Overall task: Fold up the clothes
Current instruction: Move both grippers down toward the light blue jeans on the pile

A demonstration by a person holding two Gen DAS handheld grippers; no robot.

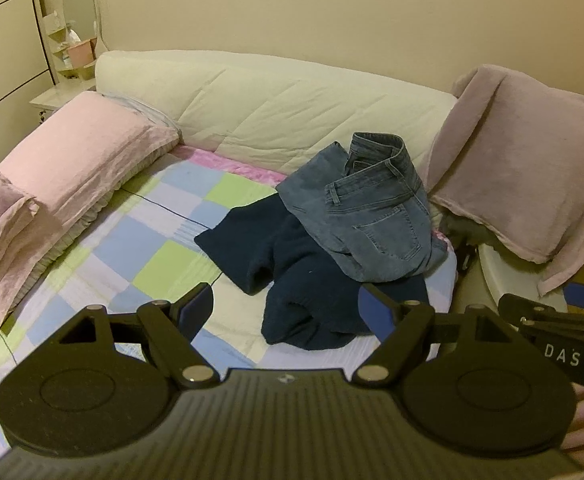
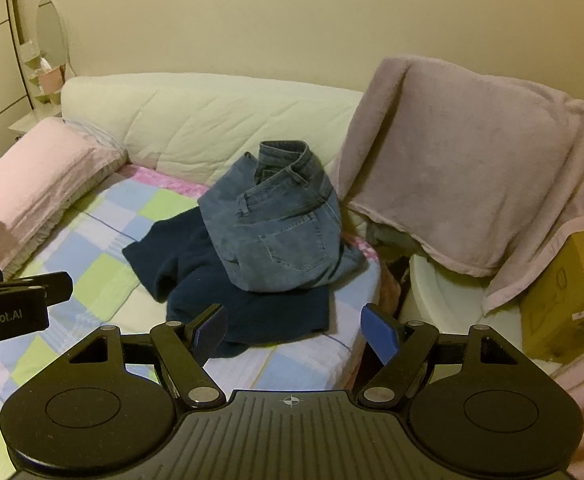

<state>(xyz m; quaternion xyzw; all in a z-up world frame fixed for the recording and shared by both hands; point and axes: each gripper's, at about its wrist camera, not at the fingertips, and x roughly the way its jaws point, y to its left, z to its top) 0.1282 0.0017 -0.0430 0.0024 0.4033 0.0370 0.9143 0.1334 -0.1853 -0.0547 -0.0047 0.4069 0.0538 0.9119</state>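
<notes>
Over on the far left, a pink pillow point(image 1: 72, 152) lies along the edge of the bed, whose checked bedspread point(image 1: 140, 240) runs toward the middle. Nearer, the left gripper point(image 1: 286, 312) hovers above the spread with its blue-padded jaws wide apart and nothing between them. Just past it lies the clothing: a dark navy garment point(image 1: 307, 292) sprawled in loose rumples, one sleeve or leg end curling open toward the left. Resting partly on top of it, further right and further back, sits a pair of blue jeans point(image 1: 371, 216), bunched in a heap with the waistband standing up against the white headboard cushion point(image 1: 284, 112). Neither piece lies flat or squared, so both look in need of folding. The right gripper point(image 2: 293, 328) hovers near the bed's right edge, its jaws likewise wide and empty. On the far right a mauve towel point(image 2: 471, 160) drapes over something, beside a yellow box point(image 2: 567, 300).

Judging by the heap, the jeans probably want lifting clear: each gripper pinching a waistband corner firmly, then shaking the legs out straight on open bedspread before any crease is made.
</notes>
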